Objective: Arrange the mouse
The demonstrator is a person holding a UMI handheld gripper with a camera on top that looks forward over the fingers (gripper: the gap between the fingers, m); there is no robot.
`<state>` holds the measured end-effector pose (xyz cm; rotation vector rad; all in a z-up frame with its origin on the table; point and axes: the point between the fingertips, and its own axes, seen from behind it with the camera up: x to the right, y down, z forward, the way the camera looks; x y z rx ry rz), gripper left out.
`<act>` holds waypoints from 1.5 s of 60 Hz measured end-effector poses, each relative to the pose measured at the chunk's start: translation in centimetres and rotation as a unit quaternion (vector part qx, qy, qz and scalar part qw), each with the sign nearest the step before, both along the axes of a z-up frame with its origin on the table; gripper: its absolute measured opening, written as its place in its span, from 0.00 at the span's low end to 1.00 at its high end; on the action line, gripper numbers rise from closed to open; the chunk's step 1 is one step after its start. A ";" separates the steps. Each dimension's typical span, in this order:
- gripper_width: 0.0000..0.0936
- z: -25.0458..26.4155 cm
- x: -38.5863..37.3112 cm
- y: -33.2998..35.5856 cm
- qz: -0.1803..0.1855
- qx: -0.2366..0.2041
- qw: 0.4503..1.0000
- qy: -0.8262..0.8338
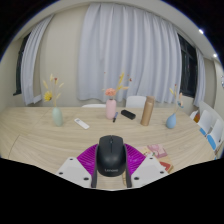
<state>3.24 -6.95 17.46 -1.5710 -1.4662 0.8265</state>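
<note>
So from my claw cam: the mouse (110, 155) is sitting right between my two fingers (78, 166), black, rounded, its back end toward me. The magenta pads (90, 156) hug it on both sides and I can't see any gap, so I'd call my claw (110, 172) clenched on the mouse, though the view is tight down there and I can't swear both pads are actually pressing.

Past the fingertips the table (40, 135) stretches out, light wood. Just right of my right finger there's a small pinkish thing (157, 151) lying flat, too small to make out. Further out, along the far side of the table, there's a row of stuff: a pale green vase (57, 117) with yellow flowers on the left, a white remote-looking bar (81, 124) near it, a pink vase (111, 108) roughly in the middle, a small dark object (127, 115) just beside that, a tan bottle (147, 110) standing upright, and a light blue vase (171, 121) further right. A white chair (135, 102) peeks up behind the table. Behind everything hang white curtains (110, 50).
</note>
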 end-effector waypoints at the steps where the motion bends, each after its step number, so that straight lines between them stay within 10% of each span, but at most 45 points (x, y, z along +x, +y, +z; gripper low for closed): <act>1: 0.42 -0.2 -0.4 1.3 -0.002 0.002 1.000 -0.002; 18: 0.42 -10.9 -4.1 17.2 -0.014 -0.025 0.997 -0.072; 40: 0.53 -18.6 -3.7 19.8 0.030 -0.031 0.993 -0.107; 49: 0.92 -15.6 -3.2 19.7 0.030 -0.034 0.994 -0.095; 90: 0.92 -3.9 17.2 4.8 0.076 -0.037 0.990 -0.112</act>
